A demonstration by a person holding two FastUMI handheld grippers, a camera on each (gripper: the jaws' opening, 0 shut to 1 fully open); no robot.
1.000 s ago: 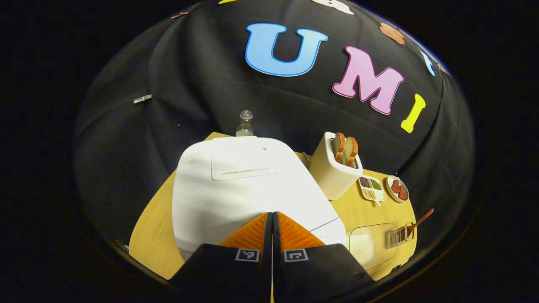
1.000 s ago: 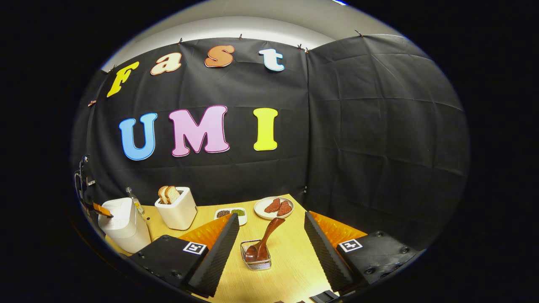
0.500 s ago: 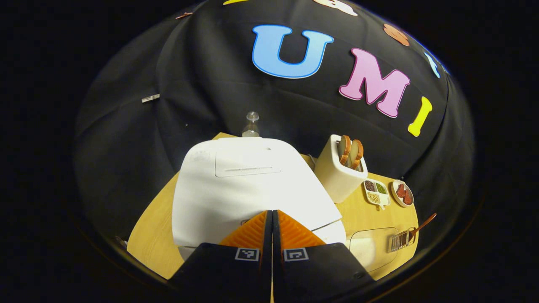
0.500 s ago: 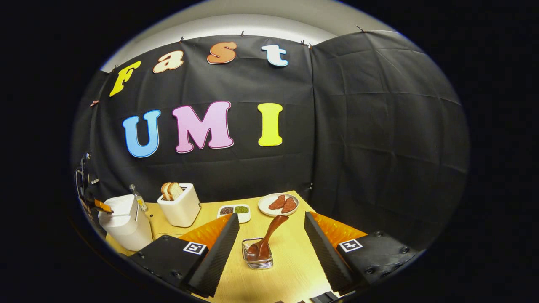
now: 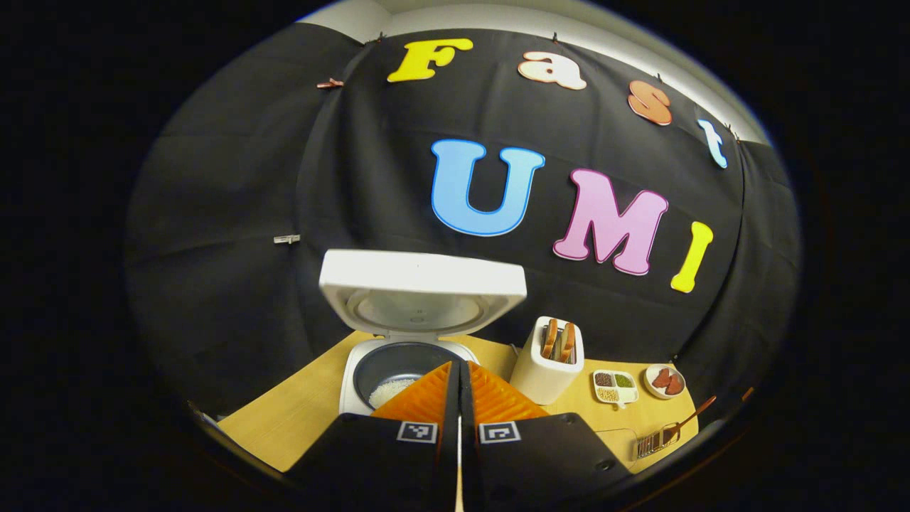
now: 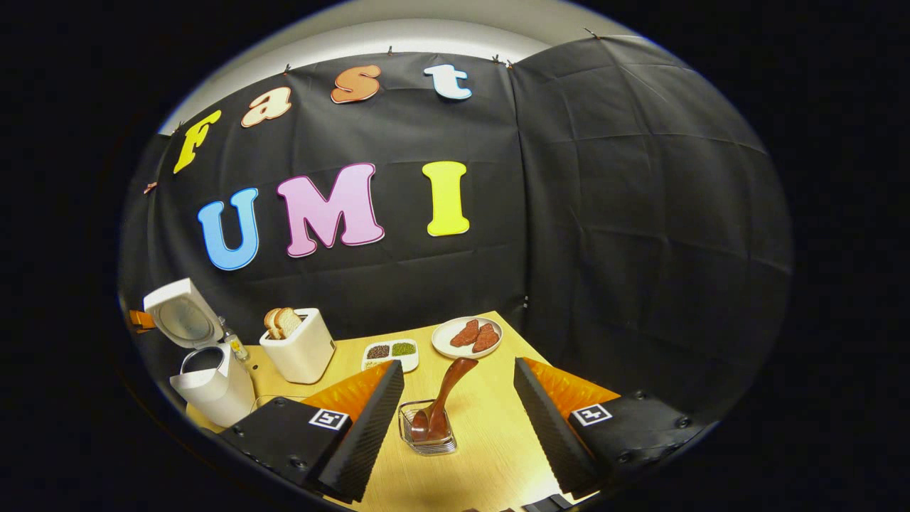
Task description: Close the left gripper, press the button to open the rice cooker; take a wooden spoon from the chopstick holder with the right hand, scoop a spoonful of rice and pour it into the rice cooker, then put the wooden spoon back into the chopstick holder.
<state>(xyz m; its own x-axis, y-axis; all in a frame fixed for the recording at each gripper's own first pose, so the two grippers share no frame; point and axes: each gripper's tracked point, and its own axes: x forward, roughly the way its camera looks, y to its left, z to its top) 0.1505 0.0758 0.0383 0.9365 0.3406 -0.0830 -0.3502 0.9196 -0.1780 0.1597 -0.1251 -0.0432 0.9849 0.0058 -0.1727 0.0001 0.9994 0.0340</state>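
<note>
The rice cooker [image 5: 416, 334] is seen in the left gripper view standing on the wooden table [image 5: 291, 419] with its lid [image 5: 423, 288] raised upright, so the opening step is judged done; a little rice [image 5: 389, 391] lies in the dark inner pot. The left gripper [image 5: 458, 370] is clenched, its orange fingers pressed together on nothing, and is held in front of the pot's rim. To the right of the cooker a toaster [image 5: 547, 363] with bread, a small divided dish [image 5: 616, 385] and a plate [image 5: 665, 380] are set in a row, and the chopstick holder [image 5: 654, 444] with the wooden spoon [image 5: 693, 414] lies nearer the table's edge. In the right gripper view the right gripper [image 6: 455, 419] is released, its jaws spread wide, and the chopstick holder [image 6: 426, 430] sits between them, just beyond the fingertips, with the wooden spoon [image 6: 444, 395] leaning up and away out of it; the rice cooker [image 6: 202, 370] is seen well apart at the far left. The spoon is judged the next thing to be taken. The slanted, rounded handle could slip or twist if gripped off-centre, and the light wire holder could be dragged or tipped if a finger is caught on its rim
</note>
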